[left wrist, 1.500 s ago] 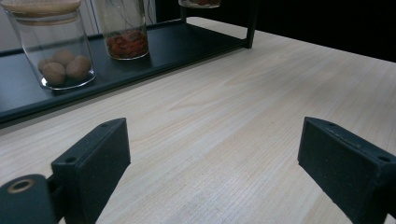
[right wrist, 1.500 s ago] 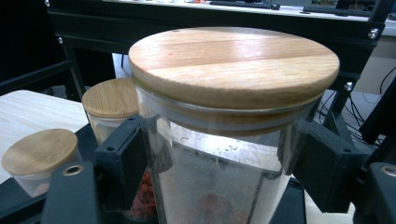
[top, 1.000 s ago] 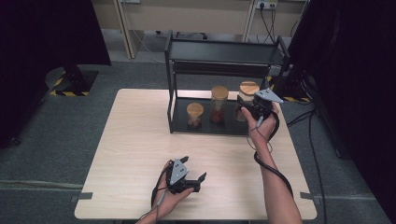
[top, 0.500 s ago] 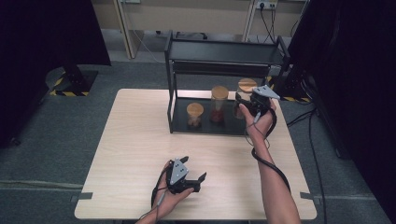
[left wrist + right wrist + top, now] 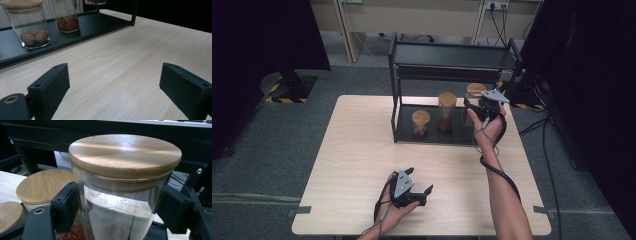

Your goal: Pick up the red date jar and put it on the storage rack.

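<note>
1. Table: pale wood. The black rack stands at its far edge and is my landmark for every place below.
2. My right forearm stretches from the near edge up to the rack's right end, wrist bent so the claw points in over the rack's bottom tray.
3. My left hand rests low on the table, well in front of the rack, near the near edge, palm under the claw body.
4. Right gripper: jaws clamped on the glass wall of the right-hand jar, one pad on each side just under its wooden lid. The jar is upright at the rack's right end, with reddish contents at the bottom.
5. Left gripper: jaws spread wide with bare table between them, pointing towards the rack.
6. Middle jar: on the rack's tray, just left of the held jar, red contents.
7. Short jar: leftmost on the tray, round brown pieces inside.
</note>
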